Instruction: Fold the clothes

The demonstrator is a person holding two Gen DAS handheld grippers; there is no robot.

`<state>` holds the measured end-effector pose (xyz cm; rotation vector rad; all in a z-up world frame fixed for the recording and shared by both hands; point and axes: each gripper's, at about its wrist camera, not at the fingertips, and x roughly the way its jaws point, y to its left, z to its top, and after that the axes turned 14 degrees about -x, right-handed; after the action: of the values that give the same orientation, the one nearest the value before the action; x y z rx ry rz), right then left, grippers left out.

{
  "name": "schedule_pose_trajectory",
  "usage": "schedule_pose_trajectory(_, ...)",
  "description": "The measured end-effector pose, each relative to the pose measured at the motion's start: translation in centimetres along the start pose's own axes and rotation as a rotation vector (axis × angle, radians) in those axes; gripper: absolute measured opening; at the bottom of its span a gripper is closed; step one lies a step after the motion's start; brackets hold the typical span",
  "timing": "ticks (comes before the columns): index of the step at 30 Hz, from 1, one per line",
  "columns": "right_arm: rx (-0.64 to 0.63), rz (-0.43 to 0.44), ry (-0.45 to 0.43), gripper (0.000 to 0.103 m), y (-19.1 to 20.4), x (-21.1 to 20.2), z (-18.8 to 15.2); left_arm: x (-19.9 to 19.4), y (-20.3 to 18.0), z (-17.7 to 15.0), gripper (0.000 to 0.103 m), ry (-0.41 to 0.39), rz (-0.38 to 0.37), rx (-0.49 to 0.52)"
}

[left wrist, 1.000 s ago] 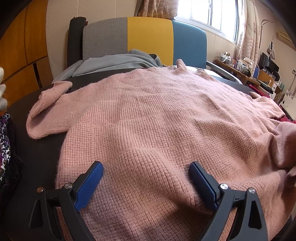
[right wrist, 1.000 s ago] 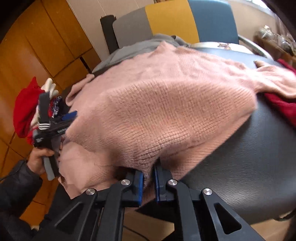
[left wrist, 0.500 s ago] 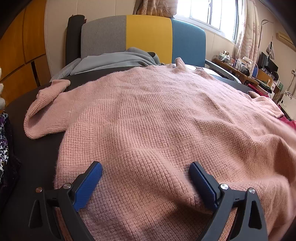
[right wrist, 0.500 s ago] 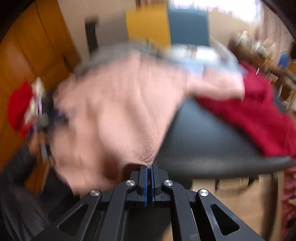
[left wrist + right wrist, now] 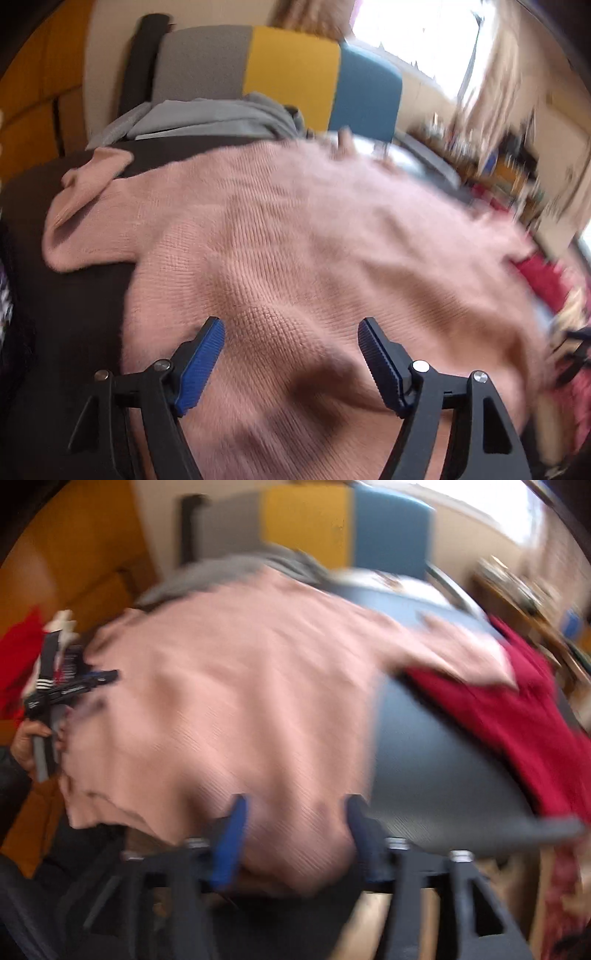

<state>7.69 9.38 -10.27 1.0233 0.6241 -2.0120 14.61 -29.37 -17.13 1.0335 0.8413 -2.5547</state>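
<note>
The pink knitted sweater (image 5: 314, 236) lies spread flat over most of the dark round tabletop (image 5: 436, 760), its hem hanging over the near edge, which suits folding: a garment opened out shows its sleeves and edges for grabbing. One sleeve (image 5: 85, 218) lies bunched toward the left edge of the tabletop, the other (image 5: 454, 650) stretches toward the right edge and rests partly on a red garment (image 5: 517, 709) heaped there. The left gripper (image 5: 291, 362) hovers over the hem near the front edge, its blue pads wide apart with a raised ridge of knit between them, gripping nothing; judged from this, it is placed to pinch the hem. The right gripper (image 5: 295, 838) is likewise spread, its fingers either side of the hem where it droops past the front edge; the view is blurred, but cloth bulges in the gap without being clamped. A grey garment (image 5: 218, 118) sits at the far edge against a chair with grey, yellow and blue panels (image 5: 291, 70). The sweater shows no fold, so it lies either ready for a fold or laid out to be straightened
</note>
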Motion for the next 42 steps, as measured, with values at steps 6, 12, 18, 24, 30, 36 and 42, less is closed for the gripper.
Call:
schedule_pose_trajectory(6,-0.185,0.017,-0.013,0.063,4.7,6.0,5.4,-7.2,3.3,-4.0,0.077,-0.008,0.013,-0.06)
schedule_pose_trajectory(12,-0.079,0.042,-0.007,0.086,2.9,9.6,5.4,-9.5,6.5,-9.8,0.077,0.121,0.013,-0.248)
schedule_pose_trajectory(18,-0.087,0.049,-0.073,0.103,3.2,10.2,4.4,-7.1,4.9,-11.9,0.077,0.223,-0.04,-0.314)
schedule_pose_trajectory(24,-0.097,0.054,-0.137,0.103,3.5,10.6,3.5,-3.5,4.3,-12.9,0.077,0.329,-0.013,-0.348)
schedule_pose_trajectory(30,-0.112,0.05,-0.196,0.103,3.4,10.8,2.8,-2.4,4.9,-12.9,0.068,0.314,-0.039,-0.477)
schedule_pose_trajectory(36,-0.109,0.045,-0.193,0.103,3.4,10.7,3.0,-2.5,4.4,-13.3,0.007,0.347,-0.087,-0.481)
schedule_pose_trajectory(42,-0.113,0.043,-0.191,0.103,3.4,10.6,2.9,-4.4,4.3,-12.6,0.007,0.353,-0.139,-0.464)
